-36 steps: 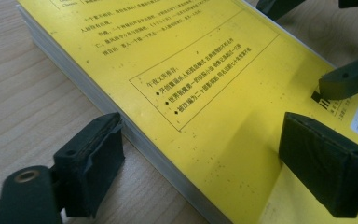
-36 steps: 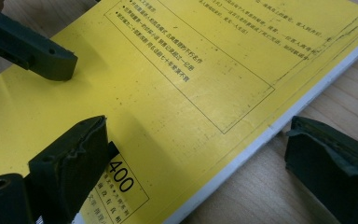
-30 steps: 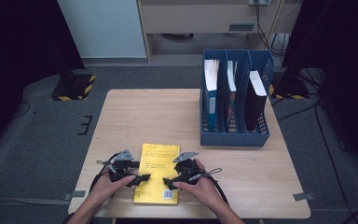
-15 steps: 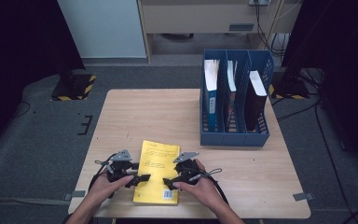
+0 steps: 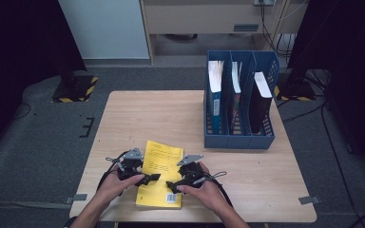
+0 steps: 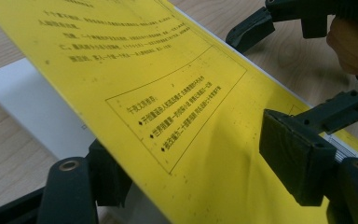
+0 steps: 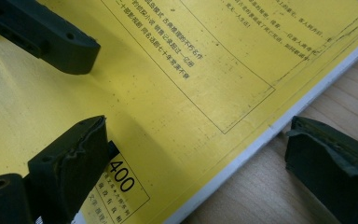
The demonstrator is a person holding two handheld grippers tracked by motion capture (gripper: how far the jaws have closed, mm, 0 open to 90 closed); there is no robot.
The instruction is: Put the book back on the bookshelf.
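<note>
A yellow paperback book lies flat near the table's front edge, its back cover with black print facing up. My left gripper holds the book's left edge: one jaw sits against the white page block below, and the other pad presses on the cover. Its jaws have just been closing on that edge. My right gripper stands open astride the book's right edge. One of its jaws is over the cover by the price box and the other is on the wood beside the book.
A blue three-slot file holder stands at the table's right rear, with an upright book in each slot. The wooden table stretches bare to the left and behind the book. The person's hands come in over the front edge.
The left gripper has shifted slightly at the book's left edge. The book and the right hand stay where they were.
</note>
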